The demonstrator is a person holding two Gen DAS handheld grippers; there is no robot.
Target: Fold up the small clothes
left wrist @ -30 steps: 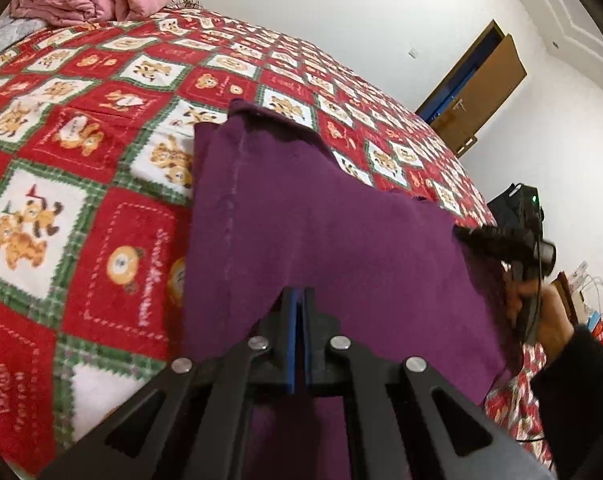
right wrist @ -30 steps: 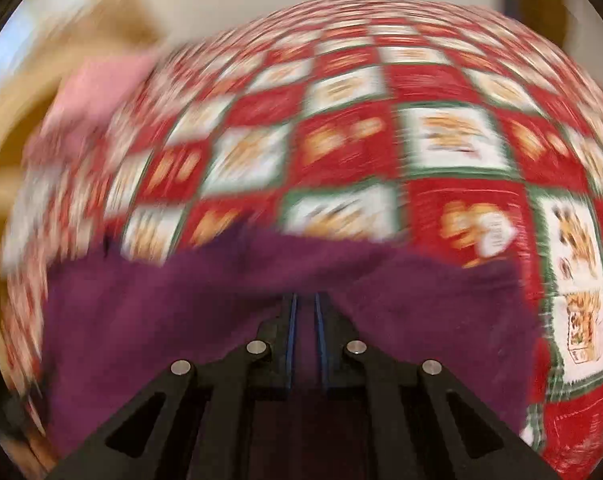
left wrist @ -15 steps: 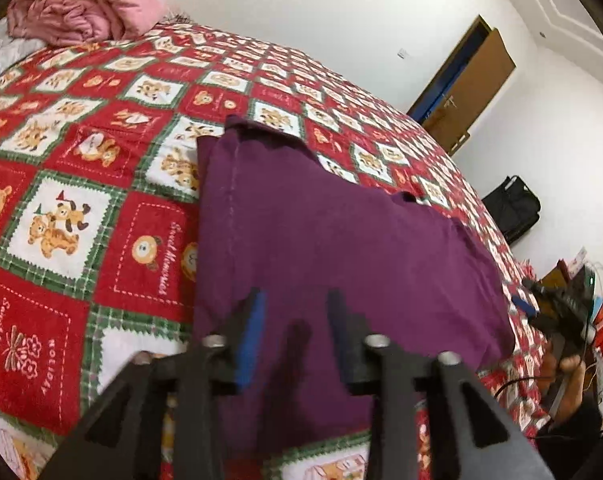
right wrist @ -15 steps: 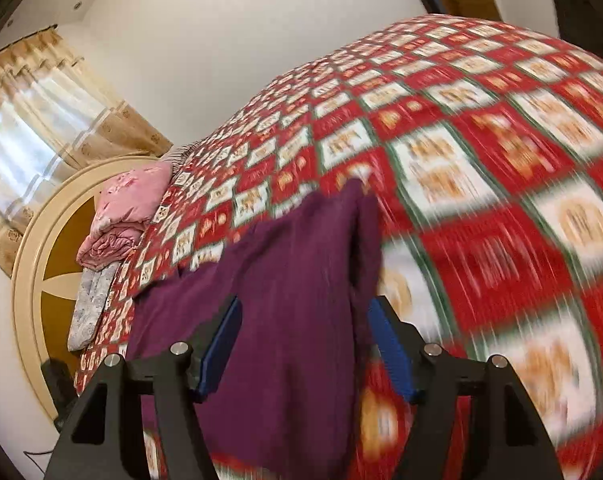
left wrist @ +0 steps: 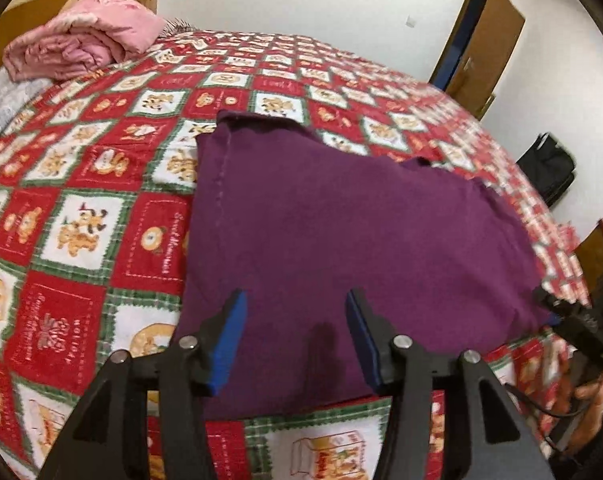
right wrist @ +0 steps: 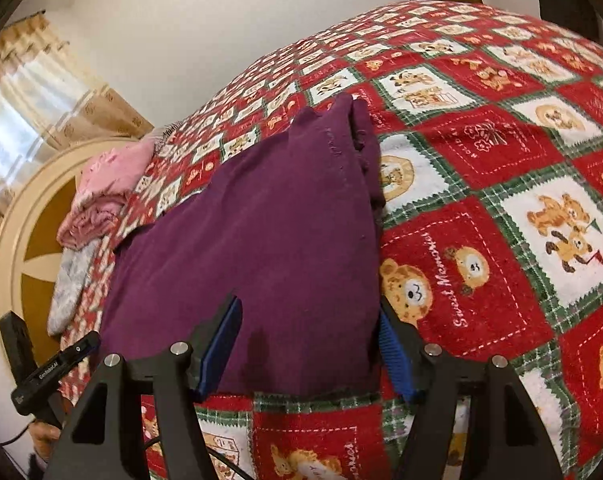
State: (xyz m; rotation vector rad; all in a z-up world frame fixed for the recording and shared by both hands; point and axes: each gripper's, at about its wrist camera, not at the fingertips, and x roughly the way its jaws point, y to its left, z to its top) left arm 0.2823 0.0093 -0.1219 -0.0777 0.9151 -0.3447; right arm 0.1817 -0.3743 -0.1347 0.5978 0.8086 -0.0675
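Left claw (left wrist: 295,336): jaws are opening, nothing pinched; it is hanging just above the near edge of the purple garment (left wrist: 341,240), the cloth lying under and ahead of its blue pads (left wrist: 229,340).
Right claw (right wrist: 309,352): jaws are standing wide and gripping nothing; it is hovering over the garment's near right corner, one pad over the cloth, the other at its side edge.
Purple garment: it is lying flat on the bed (left wrist: 81,220), stretching away from both claws, with a stitched hem running along the edge to the left of the left claw; layered edges are showing at the far corner ahead of the right claw.
Step in hand: both claws appear to be letting the cloth lie after a fold.
Doing it well: I would be lifting both claws straight clear so no pad drags the top layer, then choosing matching corners for the next fold and keeping the edges lined up.
Around: a bundled pink blanket (left wrist: 81,40) is sitting well beyond the left claw, far to its left; a black bag (left wrist: 549,172) is standing off the bed to the far right.
In the way: nothing is lying on the garment; only the stacked layers could slip.
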